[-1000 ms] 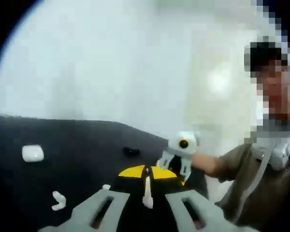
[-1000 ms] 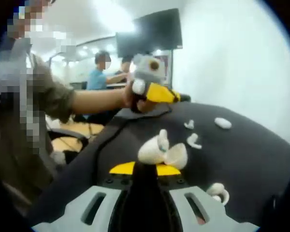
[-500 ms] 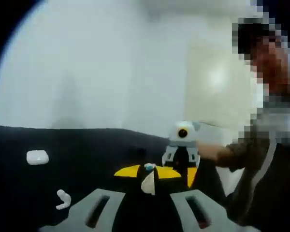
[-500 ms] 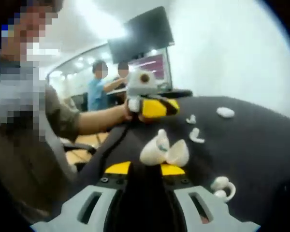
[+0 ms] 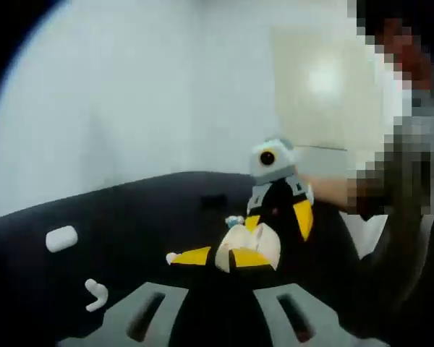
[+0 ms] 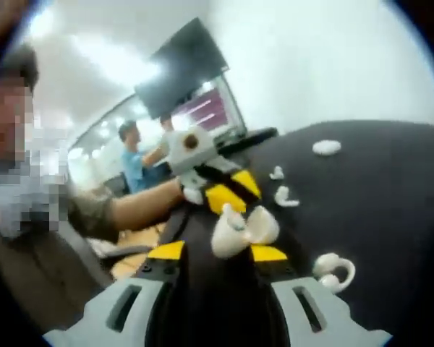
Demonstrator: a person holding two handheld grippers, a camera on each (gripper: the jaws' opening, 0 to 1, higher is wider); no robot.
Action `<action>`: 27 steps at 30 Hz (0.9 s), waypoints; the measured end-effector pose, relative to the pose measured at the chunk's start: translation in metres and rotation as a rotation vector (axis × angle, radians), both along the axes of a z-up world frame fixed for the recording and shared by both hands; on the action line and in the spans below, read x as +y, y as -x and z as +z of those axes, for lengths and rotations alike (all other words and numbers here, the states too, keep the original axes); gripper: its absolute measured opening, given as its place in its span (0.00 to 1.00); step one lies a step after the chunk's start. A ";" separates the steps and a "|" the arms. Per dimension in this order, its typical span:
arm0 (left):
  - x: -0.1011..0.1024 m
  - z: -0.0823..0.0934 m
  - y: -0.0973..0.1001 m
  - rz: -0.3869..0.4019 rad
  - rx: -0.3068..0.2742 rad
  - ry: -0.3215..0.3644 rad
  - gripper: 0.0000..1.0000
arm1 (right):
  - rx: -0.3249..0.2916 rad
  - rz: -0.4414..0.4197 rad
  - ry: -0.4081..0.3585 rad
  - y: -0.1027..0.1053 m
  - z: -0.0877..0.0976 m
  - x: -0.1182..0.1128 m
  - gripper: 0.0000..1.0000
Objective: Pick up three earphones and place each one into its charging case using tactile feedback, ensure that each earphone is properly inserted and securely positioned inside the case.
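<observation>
Since a second ago the two grippers have been brought together — the left gripper (image 6: 228, 196) is now seen just beside the open charging case (image 6: 242, 230) in the right gripper view, where before it was held well behind it. The case, lid up, is clamped between the yellow-tipped jaws of the right gripper (image 6: 220, 253). In the left gripper view the same case (image 5: 249, 244) is met by the left gripper (image 5: 213, 258), whose yellow tips lie close together; whether an earphone is pinched there cannot be told. What sits inside the case is too blurred to read. On the black table (image 6: 376, 202) a closed case (image 6: 326, 147) and loose earphones (image 6: 283, 196) are left lying apart — another earphone (image 6: 333, 269) lies nearer.
</observation>
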State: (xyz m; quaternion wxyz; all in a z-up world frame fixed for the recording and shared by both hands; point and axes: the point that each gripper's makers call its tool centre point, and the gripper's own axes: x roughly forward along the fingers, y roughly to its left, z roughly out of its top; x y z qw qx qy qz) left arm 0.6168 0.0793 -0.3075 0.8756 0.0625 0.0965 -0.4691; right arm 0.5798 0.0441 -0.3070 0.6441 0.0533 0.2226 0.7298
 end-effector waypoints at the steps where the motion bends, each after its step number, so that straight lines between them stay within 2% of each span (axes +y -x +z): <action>1: -0.002 -0.003 0.002 -0.008 -0.006 -0.024 0.06 | 0.005 -0.004 0.003 -0.001 0.000 0.000 0.34; 3: -0.007 -0.003 0.005 -0.018 -0.026 -0.034 0.07 | 0.008 -0.011 0.010 0.000 -0.001 0.001 0.31; 8: -0.008 -0.002 0.006 -0.020 -0.060 -0.047 0.07 | -0.033 -0.036 0.028 -0.003 -0.005 0.000 0.23; 13: -0.008 -0.001 0.005 -0.023 -0.073 -0.047 0.06 | -0.034 -0.031 0.031 -0.002 -0.005 0.000 0.23; 15: -0.007 0.001 0.007 -0.019 -0.089 -0.049 0.06 | -0.053 -0.026 0.028 0.000 -0.004 0.000 0.22; 16: -0.008 0.004 0.007 -0.020 -0.126 -0.050 0.06 | -0.080 -0.020 0.025 0.001 -0.004 0.000 0.22; 18: -0.009 0.005 0.008 -0.021 -0.140 -0.055 0.06 | -0.156 -0.003 0.012 0.002 -0.003 -0.001 0.22; 19: -0.008 0.004 0.008 -0.023 -0.144 -0.057 0.06 | -0.163 -0.005 0.009 0.004 -0.003 -0.001 0.22; 21: -0.007 0.005 0.009 -0.030 -0.142 -0.052 0.07 | -0.228 0.010 0.000 0.006 -0.002 -0.001 0.22; 24: -0.005 0.008 0.011 -0.036 -0.150 -0.038 0.07 | -0.261 0.012 0.007 0.007 -0.005 0.000 0.22; 27: -0.005 0.011 0.013 -0.044 -0.165 -0.025 0.08 | -0.322 0.022 0.014 0.009 -0.007 -0.002 0.22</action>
